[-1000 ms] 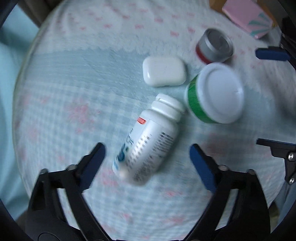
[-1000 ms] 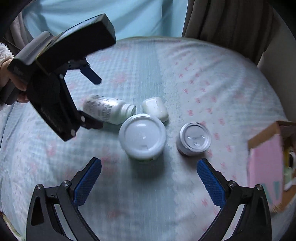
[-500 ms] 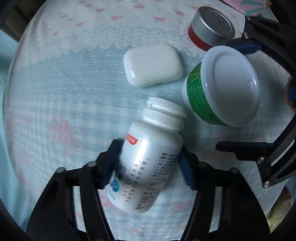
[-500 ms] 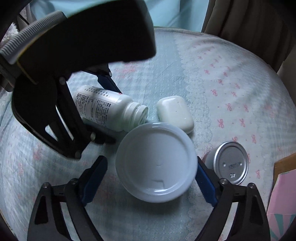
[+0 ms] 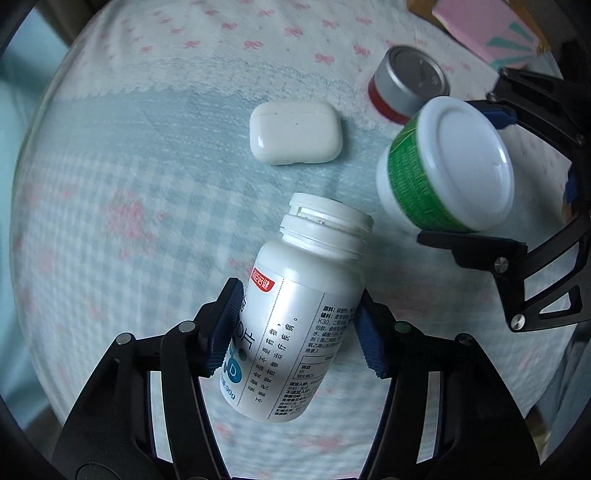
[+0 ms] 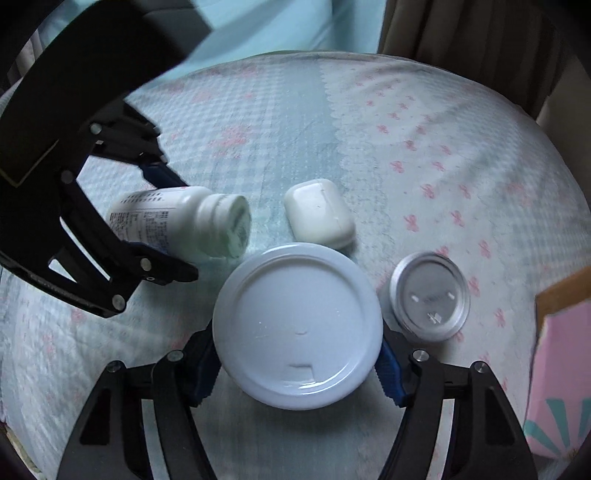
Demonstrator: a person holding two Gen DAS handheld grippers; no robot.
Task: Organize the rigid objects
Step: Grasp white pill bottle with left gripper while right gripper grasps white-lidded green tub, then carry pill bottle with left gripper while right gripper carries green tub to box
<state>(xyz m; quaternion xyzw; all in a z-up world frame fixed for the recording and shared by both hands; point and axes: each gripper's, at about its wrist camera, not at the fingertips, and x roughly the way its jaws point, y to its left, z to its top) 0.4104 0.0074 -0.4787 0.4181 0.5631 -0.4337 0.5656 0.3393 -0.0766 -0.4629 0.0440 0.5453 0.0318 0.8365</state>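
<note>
My left gripper (image 5: 297, 328) is shut on a white pill bottle (image 5: 299, 317) with printed labels, its cap pointing away from me; the bottle also shows in the right wrist view (image 6: 177, 225). My right gripper (image 6: 297, 363) is shut on a white-lidded jar (image 6: 297, 325) with a green label, seen tilted in the left wrist view (image 5: 443, 166). A white earbud case (image 5: 293, 133) lies on the cloth between them; it also shows in the right wrist view (image 6: 317, 216). A small silver-lidded red tin (image 5: 406, 83) stands beside the jar, also in the right wrist view (image 6: 428, 295).
Everything rests on a round table under a pale blue and pink patterned cloth (image 5: 129, 166). A pink box (image 5: 487, 33) in a cardboard edge sits at the table's far right, also in the right wrist view (image 6: 557, 373). Curtains (image 6: 461, 33) hang behind the table.
Both grippers closed: the left on the pill bottle, the right on the white-lidded jar. The bottle and the jar now look lifted and tilted.
</note>
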